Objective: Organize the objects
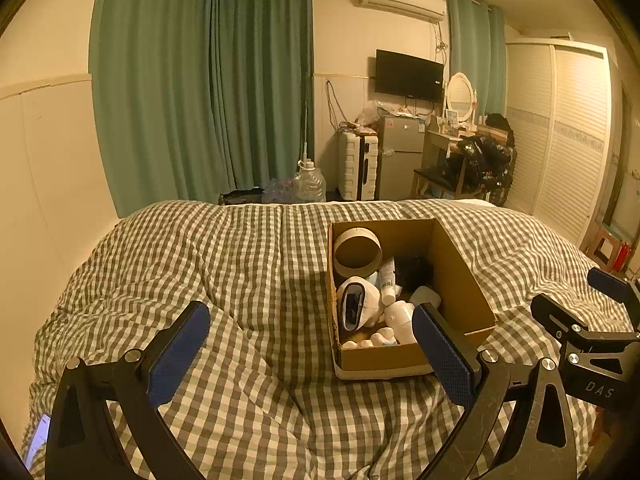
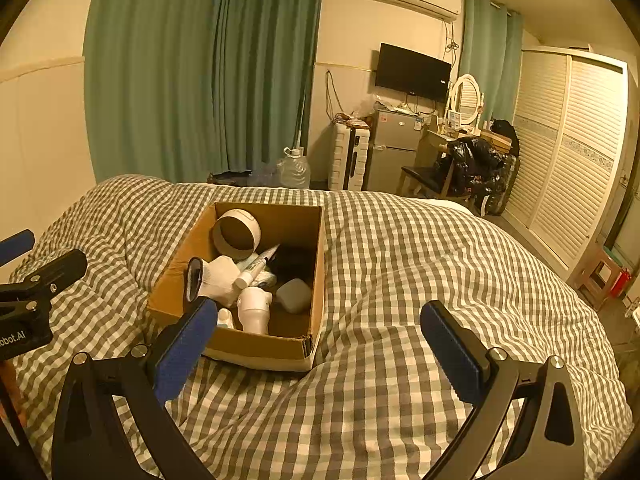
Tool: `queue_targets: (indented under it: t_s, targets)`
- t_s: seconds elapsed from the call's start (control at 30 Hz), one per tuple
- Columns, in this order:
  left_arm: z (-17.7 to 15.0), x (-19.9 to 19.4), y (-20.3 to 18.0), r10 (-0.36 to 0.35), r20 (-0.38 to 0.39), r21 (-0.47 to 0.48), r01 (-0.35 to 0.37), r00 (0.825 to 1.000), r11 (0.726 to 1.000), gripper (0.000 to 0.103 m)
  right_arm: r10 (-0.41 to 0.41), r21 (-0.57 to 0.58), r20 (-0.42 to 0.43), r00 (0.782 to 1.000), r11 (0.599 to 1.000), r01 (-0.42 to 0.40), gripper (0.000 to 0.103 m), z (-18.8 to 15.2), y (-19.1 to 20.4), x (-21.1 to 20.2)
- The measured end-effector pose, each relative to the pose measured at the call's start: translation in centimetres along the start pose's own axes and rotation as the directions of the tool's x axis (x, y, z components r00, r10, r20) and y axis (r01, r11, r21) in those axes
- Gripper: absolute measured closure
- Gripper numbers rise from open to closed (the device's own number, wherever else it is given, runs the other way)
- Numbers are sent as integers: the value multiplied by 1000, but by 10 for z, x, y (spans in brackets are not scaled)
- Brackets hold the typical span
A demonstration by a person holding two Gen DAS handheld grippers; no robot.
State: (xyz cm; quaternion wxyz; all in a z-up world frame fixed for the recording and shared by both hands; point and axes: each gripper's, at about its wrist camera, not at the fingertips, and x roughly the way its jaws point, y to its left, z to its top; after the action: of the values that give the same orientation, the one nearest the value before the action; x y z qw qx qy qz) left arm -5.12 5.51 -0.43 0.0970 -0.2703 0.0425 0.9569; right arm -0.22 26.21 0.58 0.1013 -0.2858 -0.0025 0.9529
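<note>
An open cardboard box (image 1: 460, 280) (image 2: 316, 280) sits on the checked bedspread (image 1: 256, 264) (image 2: 400, 264). In it lie a cardboard tape ring (image 1: 357, 251) (image 2: 237, 233), a white glove (image 1: 358, 306) (image 2: 218, 278), a white tube (image 1: 387, 280) (image 2: 256, 267), a white bottle (image 1: 400, 318) (image 2: 254, 308), a grey case (image 2: 294, 295) and something black. My left gripper (image 1: 312, 354) is open and empty, just left of the box's near corner. My right gripper (image 2: 316, 354) is open and empty, in front of the box's right corner; it also shows in the left wrist view (image 1: 580, 304).
Beyond the bed stand green curtains (image 1: 200, 80), a water jug (image 1: 309, 184), a white suitcase (image 1: 357, 166), a small fridge (image 1: 400, 156), a chair with black clothes (image 1: 476, 164) and a white wardrobe (image 1: 560, 132). A phone (image 1: 38, 436) lies at the bed's near left.
</note>
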Motion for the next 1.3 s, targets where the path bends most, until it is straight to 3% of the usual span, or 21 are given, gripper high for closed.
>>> queue_targets:
  t_s: [0.47, 0.67, 1.3]
  targets:
    - [-4, 0, -3, 0, 1, 15, 0, 1000, 1000, 0, -4, 8, 4, 1000, 1000, 4, 1, 2, 0, -1]
    - [-5, 2, -8, 17, -13, 63, -16, 1000, 998, 0, -1, 7, 0, 1000, 1000, 1, 1, 1, 2, 0]
    - [-7, 3, 2, 35, -16, 10, -35, 999, 999, 0, -2, 0, -10, 1000, 1000, 2, 1, -2, 6, 4]
